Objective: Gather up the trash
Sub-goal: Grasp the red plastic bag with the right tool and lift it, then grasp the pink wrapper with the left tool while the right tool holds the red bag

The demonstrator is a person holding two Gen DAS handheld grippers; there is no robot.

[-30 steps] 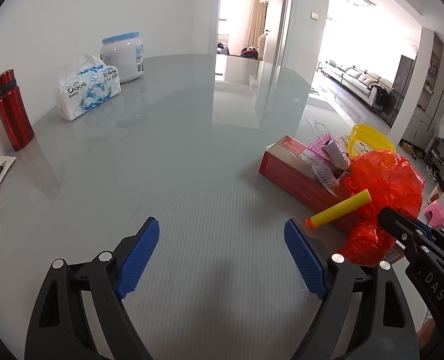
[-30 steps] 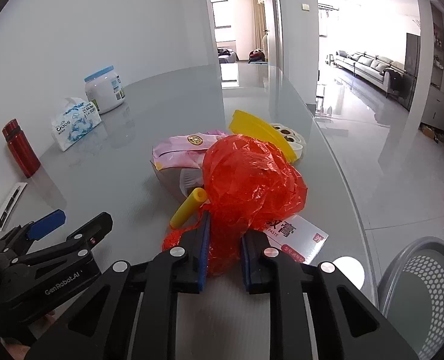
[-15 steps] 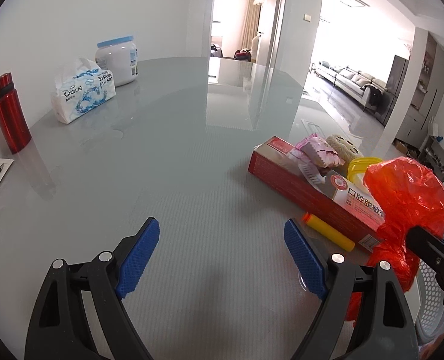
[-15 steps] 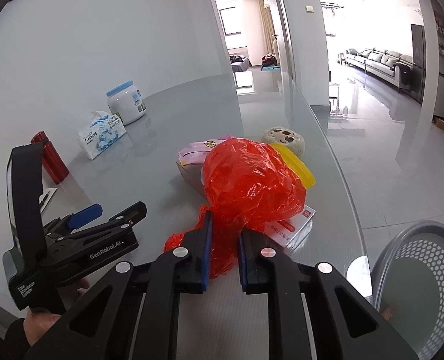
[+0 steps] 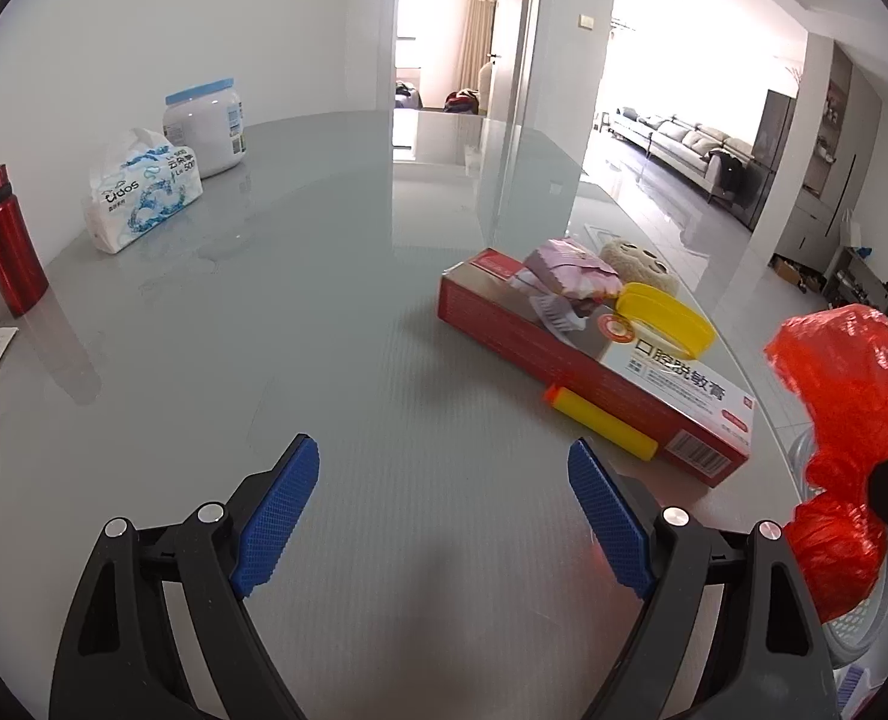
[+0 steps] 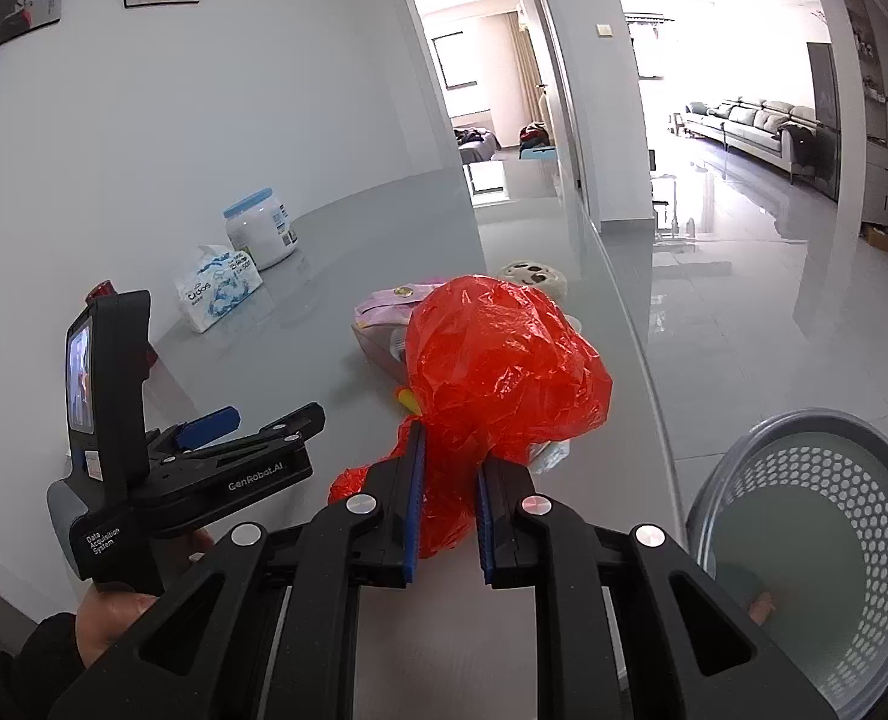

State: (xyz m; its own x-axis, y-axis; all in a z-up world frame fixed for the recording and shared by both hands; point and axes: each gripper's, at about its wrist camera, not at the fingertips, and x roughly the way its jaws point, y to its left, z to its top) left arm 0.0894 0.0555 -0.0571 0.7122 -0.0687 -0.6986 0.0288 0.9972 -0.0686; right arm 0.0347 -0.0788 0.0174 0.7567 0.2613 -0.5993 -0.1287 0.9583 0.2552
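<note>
Your right gripper (image 6: 449,510) is clamped on a thin pinch of the crumpled red plastic bag (image 6: 504,360), held up off the glass table (image 5: 324,300) and partway toward the perforated grey waste basket (image 6: 816,540), which sits below the table edge to your right. Your left gripper (image 5: 444,516) hangs spread wide over bare table, gripping nothing. Main risk: the film is slick and you've only got a narrow bunch near the bag's lower part, so it could slide out before you reach the basket, likely onto the floor. The puffy top may also catch the basket rim and hang there on release. A low swing could clip the red toothpaste box (image 5: 594,360) and knock the yellow foam dart (image 5: 606,423) beside it off the edge. Still on the table: pink wrapper (image 5: 570,270), yellow lid (image 5: 666,318), and a round beige thing (image 5: 636,258) you can't identify from here. Hard to see: the bag blocks most of that pile in the right wrist view, the basket's bottom is murky, and whether the bag holds anything inside can't be told. The left wrist view cuts off the basket.
</note>
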